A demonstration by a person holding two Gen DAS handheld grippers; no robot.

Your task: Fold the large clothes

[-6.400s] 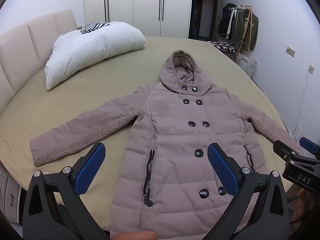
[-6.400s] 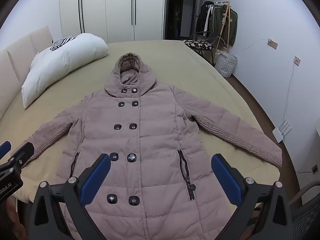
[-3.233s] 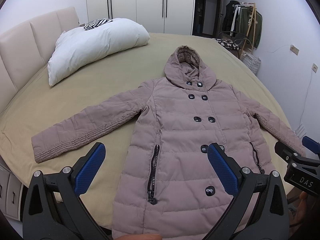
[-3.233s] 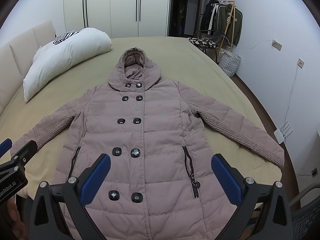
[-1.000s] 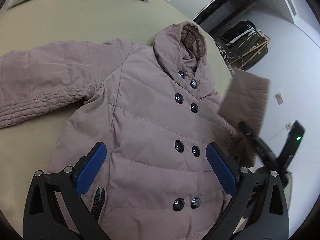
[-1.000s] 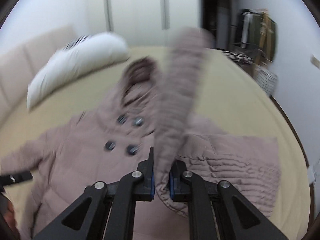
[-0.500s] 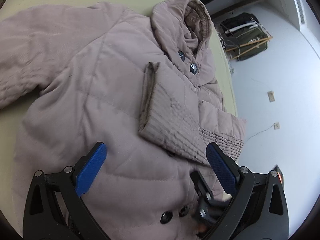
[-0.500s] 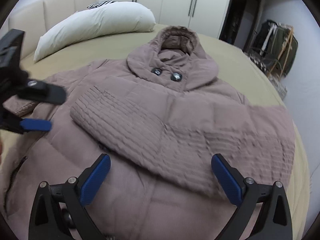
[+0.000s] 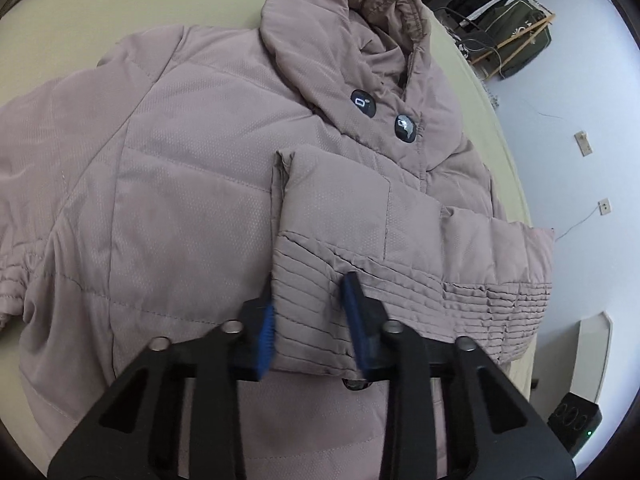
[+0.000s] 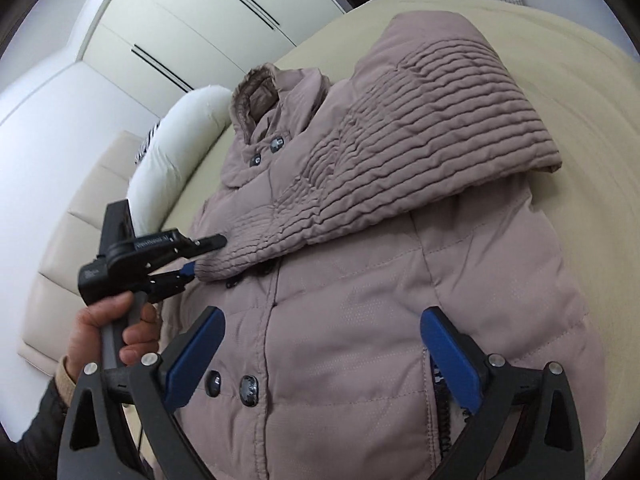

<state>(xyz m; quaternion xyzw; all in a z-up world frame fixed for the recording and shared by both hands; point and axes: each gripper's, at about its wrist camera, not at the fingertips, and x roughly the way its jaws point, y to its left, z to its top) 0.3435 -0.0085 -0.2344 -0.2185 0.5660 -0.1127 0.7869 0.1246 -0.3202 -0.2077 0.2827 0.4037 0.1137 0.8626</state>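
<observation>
**Sleeve folded across coat on bed**

Beige bed (image 10: 500, 28) carries one quilted mauve coat (image 9: 180, 184), hood up, two dark buttons at collar. Its ribbed sleeve (image 9: 400, 248) lies across the chest. Left gripper (image 9: 310, 320): jaws have just been closing, pinching the sleeve cuff. Right gripper (image 10: 320, 354): jaws spread wide, nothing between them, above the coat front. One white pillow (image 10: 180, 148) beside the padded headboard (image 10: 72, 216); wardrobe (image 10: 200, 12) behind.

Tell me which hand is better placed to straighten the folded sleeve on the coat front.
Left. The left gripper has just been closing, and its fingers already pinch the ribbed cuff of the folded sleeve. The right gripper stands open lower on the coat, holding nothing.
</observation>
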